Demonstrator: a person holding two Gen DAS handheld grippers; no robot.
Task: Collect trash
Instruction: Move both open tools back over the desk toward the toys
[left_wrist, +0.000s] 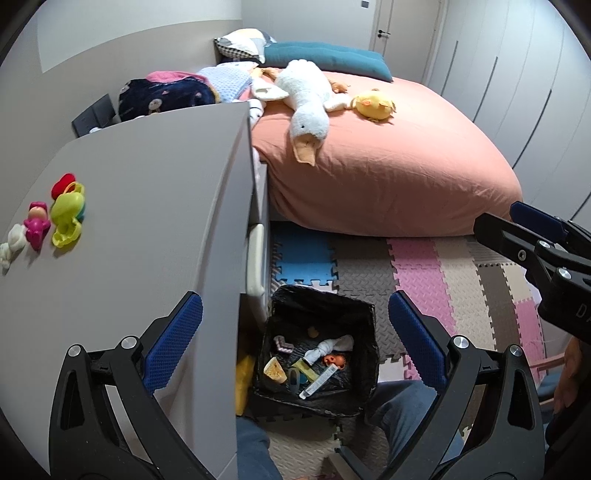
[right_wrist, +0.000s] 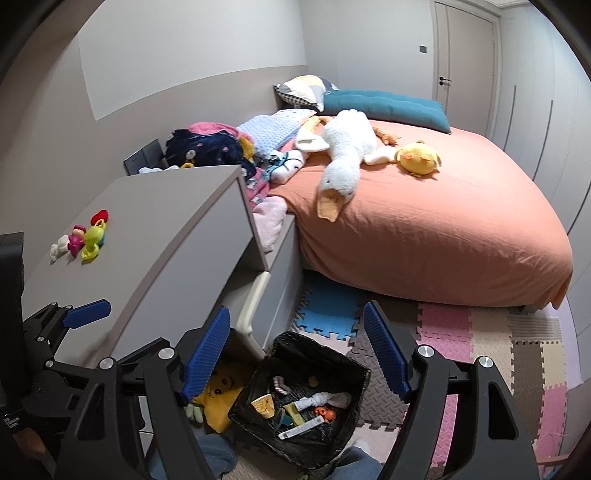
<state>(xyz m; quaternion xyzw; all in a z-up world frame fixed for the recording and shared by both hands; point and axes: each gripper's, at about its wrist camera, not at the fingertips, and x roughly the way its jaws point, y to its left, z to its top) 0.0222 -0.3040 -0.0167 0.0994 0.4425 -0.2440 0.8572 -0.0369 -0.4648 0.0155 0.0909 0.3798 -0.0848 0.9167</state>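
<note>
Item: square bin lined with a black plastic bag, on the foam floor mat at the foot of the grey cabinet. Contents: a knotted white rag, a yellow wedge-shaped scrap, a white tube and small orange bits.

Handling, judged: light load; the liner is thin, limp and slippery, best pinched at the rim fold.

Left gripper and right gripper: both spread wide, empty, above the bin.
</note>
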